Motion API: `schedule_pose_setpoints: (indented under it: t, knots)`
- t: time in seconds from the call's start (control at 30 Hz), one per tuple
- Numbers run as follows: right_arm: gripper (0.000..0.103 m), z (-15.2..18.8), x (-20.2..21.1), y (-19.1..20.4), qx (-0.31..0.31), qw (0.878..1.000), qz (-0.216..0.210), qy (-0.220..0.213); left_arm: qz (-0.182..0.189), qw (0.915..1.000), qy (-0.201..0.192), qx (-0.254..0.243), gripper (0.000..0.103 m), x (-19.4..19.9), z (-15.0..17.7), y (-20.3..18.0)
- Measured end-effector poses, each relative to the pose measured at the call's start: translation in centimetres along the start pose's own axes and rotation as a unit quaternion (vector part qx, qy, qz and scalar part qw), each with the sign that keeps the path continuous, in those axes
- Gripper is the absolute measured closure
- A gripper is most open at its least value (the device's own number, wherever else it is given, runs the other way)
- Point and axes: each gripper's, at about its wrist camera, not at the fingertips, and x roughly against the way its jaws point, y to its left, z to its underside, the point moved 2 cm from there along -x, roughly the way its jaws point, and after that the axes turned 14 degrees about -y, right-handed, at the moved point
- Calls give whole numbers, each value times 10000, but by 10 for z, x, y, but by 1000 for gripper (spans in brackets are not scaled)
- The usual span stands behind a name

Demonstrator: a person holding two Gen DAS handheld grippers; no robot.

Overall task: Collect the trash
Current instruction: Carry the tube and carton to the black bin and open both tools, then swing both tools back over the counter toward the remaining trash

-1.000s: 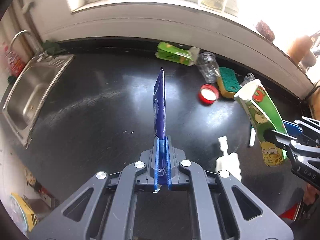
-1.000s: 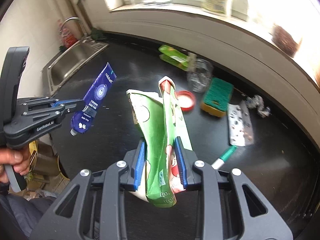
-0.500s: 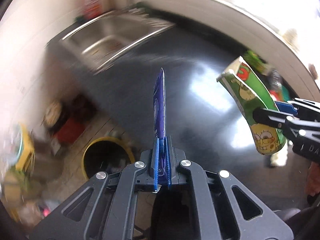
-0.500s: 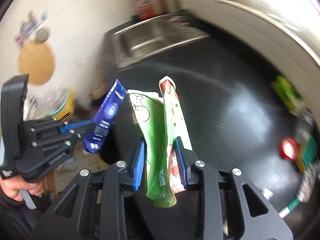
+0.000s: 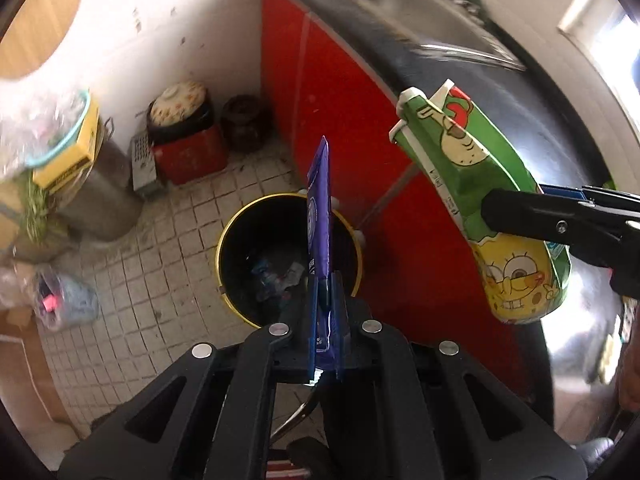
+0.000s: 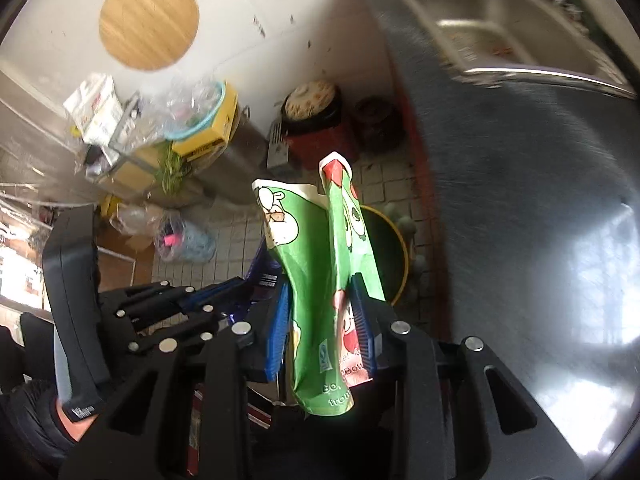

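My left gripper (image 5: 325, 300) is shut on a flat blue tube (image 5: 319, 216) and holds it edge-on, right above a black trash bin with a yellow rim (image 5: 230, 236) on the tiled floor. Scraps lie in the bin. My right gripper (image 6: 322, 312) is shut on a crumpled green cartoon carton (image 6: 320, 264). The carton (image 5: 480, 200) hangs to the right of the bin, in front of the red cabinet. In the right wrist view the bin (image 6: 394, 240) lies behind the carton, and the left gripper (image 6: 224, 292) with the blue tube (image 6: 262, 268) is just left.
The black countertop (image 6: 540, 200) with a steel sink (image 6: 480, 24) runs along the right above red cabinet doors (image 5: 340, 100). A red box with a pot (image 5: 188, 148), a dark jar (image 5: 244, 124), a metal bin (image 5: 96, 192) with boxes and bags stand on the floor.
Both grippers have swung left off the countertop and down toward the floor, still holding the tube and the carton. The trash bin now sits directly under the blue tube.
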Motion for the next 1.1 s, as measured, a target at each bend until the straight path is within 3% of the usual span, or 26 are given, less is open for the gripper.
schedule_pose_setpoints:
  t: [0.17, 0.47, 0.53, 0.6, 0.63, 0.7, 0.93, 1.1]
  knots:
    - [72, -3, -58, 1, -36, 9992, 29, 389, -38, 9995, 125, 302, 98, -39, 11, 24]
    - [66, -12, -96, -2, 9, 9986, 109, 519, 60, 9986, 225, 484, 97, -71, 20, 49]
    - [32, -16, -98, -5, -3, 9987, 152, 494, 33, 9983, 316, 495, 96, -79, 20, 53]
    - [26, -18, -99, -6, -27, 9987, 111, 499, -9, 9973, 480, 560, 82, -86, 23, 59]
    - [26, -19, -99, -6, -40, 9986, 104, 507, -25, 9969, 483, 613, 56, -86, 23, 61]
    - [26, -19, -96, -8, -58, 9987, 76, 501, -133, 9972, 308, 664, 33, -79, 23, 61]
    - [26, -19, -55, -12, -122, 9995, 55, 270, -224, 9985, 192, 454, 25, -60, 16, 54]
    - [21, -19, 28, -28, -310, 9986, 247, -344, -187, 9996, -203, -88, 16, -25, -13, 19]
